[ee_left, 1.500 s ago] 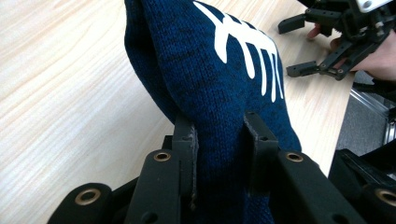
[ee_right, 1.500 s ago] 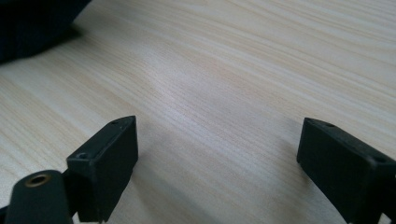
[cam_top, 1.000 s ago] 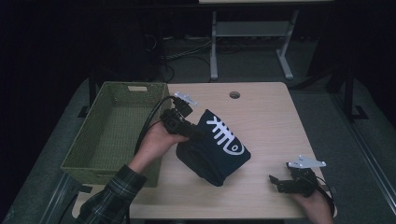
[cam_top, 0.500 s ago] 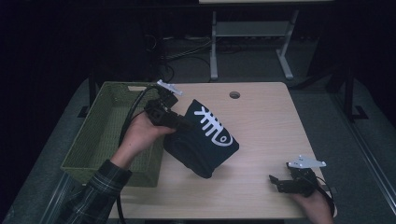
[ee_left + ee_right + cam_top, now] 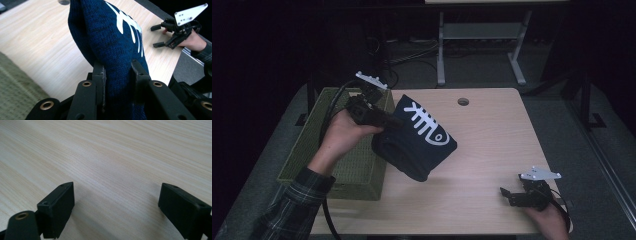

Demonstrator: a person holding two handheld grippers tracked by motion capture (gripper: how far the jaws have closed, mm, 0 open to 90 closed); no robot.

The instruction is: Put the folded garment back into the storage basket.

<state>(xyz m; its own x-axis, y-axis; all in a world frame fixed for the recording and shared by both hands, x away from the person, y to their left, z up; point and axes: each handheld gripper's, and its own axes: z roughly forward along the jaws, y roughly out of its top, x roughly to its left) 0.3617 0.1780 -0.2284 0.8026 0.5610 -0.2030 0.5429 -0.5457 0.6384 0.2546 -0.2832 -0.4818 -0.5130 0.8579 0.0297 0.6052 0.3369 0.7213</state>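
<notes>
A folded dark blue knitted garment (image 5: 419, 142) with a white fishbone print hangs above the wooden table (image 5: 482, 135), lifted off it. My left gripper (image 5: 384, 121) is shut on its upper left edge; in the left gripper view the knit (image 5: 112, 42) bulges out between both pads (image 5: 100, 77). It hovers beside the right rim of the green woven basket (image 5: 332, 150). My right gripper (image 5: 508, 195) rests at the table's near right corner, open with nothing between its fingers (image 5: 58, 202); the left gripper view shows it farther off as the right gripper (image 5: 156, 36).
The basket stands off the table's left side. A round cable hole (image 5: 463, 102) sits near the table's far edge. A metal frame (image 5: 477, 45) stands on the floor behind the table.
My left gripper has carried the blue garment up and to the left, from the table's middle toward the basket. The right gripper has stayed still.
</notes>
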